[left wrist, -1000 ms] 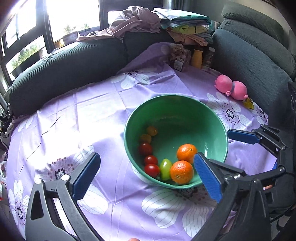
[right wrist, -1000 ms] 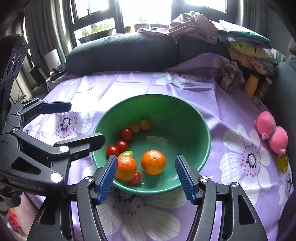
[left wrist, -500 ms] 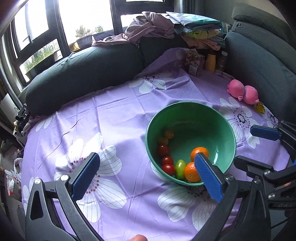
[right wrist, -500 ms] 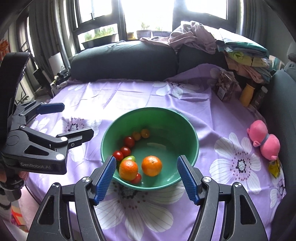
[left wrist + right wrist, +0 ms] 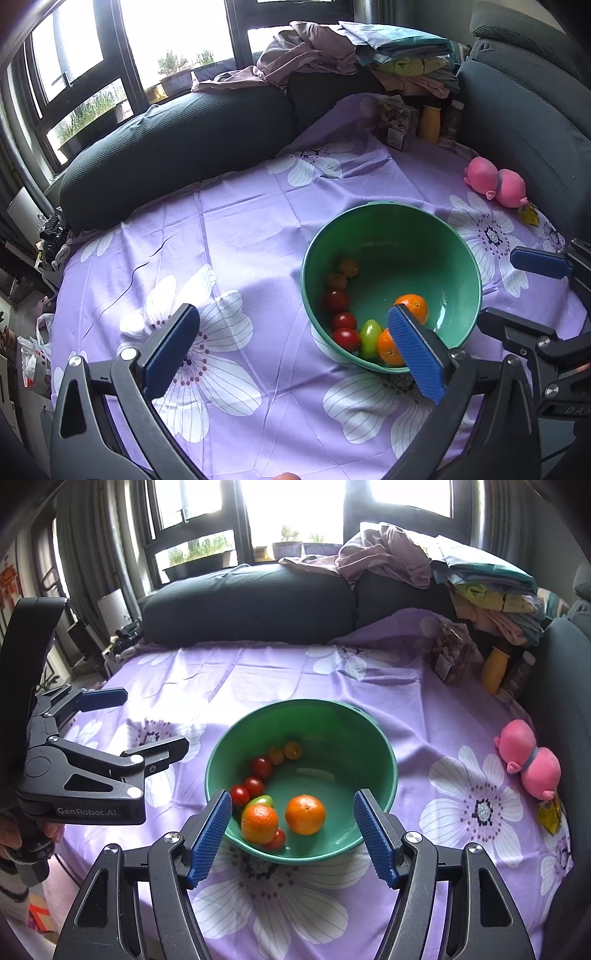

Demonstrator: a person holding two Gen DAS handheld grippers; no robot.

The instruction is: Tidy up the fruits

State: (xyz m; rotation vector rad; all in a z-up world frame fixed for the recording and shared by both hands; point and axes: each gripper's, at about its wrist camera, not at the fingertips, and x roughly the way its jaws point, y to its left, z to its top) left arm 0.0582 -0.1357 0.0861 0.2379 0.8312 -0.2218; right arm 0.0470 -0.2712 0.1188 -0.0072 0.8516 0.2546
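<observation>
A green bowl (image 5: 384, 760) stands on the purple flowered cloth (image 5: 258, 672). It holds two oranges (image 5: 305, 814), several red cherry tomatoes (image 5: 261, 767), two small yellow-orange tomatoes (image 5: 292, 750) and a green one (image 5: 263, 800). The bowl also shows in the left wrist view (image 5: 454, 254). My right gripper (image 5: 295, 834) is open and empty, above the bowl's near rim. My left gripper (image 5: 291, 350) is open and empty, above the cloth left of the bowl. It also shows in the right wrist view (image 5: 147, 725).
A pink plush toy (image 5: 528, 762) lies at the cloth's right edge. A snack bag (image 5: 448, 657) and a yellow bottle (image 5: 495, 670) stand at the back right. Dark sofa cushions (image 5: 251, 605) with a pile of clothes (image 5: 480, 587) bound the back.
Both grippers have pulled back and up from the bowl, which looks smaller now. The left gripper has also shifted left. The fruit in the bowl has not moved.
</observation>
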